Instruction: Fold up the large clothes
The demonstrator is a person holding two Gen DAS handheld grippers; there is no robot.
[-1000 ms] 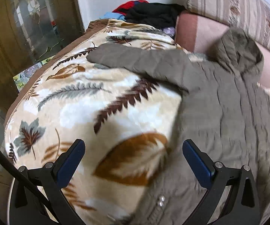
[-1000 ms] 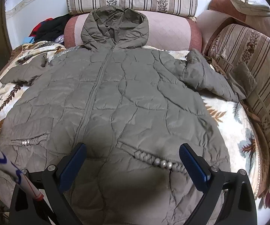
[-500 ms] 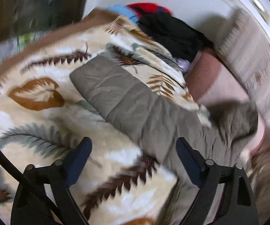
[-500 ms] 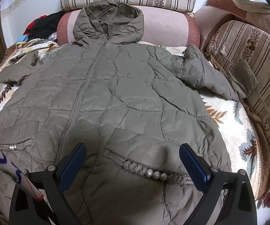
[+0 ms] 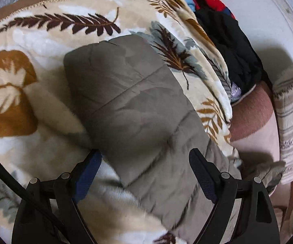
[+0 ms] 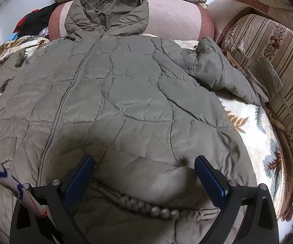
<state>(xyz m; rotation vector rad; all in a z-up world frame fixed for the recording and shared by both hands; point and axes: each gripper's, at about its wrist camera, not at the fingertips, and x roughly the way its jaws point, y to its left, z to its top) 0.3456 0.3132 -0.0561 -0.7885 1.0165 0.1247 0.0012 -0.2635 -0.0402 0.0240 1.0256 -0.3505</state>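
An olive quilted hooded jacket (image 6: 130,93) lies front up and zipped on a leaf-patterned blanket (image 6: 254,134). Its hood (image 6: 107,14) rests against a pink cushion. Its right sleeve (image 6: 221,75) bends toward the striped sofa arm. Its left sleeve (image 5: 134,105) stretches out over the blanket (image 5: 24,85) in the left wrist view. My left gripper (image 5: 145,162) is open, low over that sleeve, one finger on each side of it. My right gripper (image 6: 144,166) is open over the jacket's lower front, just above a beaded pocket trim (image 6: 156,209).
A pile of black, red and blue clothes (image 5: 223,32) lies past the blanket's far edge by the white wall. Striped sofa cushions (image 6: 272,61) rise on the right, a pink cushion (image 6: 176,20) behind the hood. A white pole with blue marks (image 6: 14,187) crosses the lower left.
My left gripper swung from the jacket's lower edge up to the left sleeve and dropped close over it. My right gripper moved forward and lower over the jacket's front.
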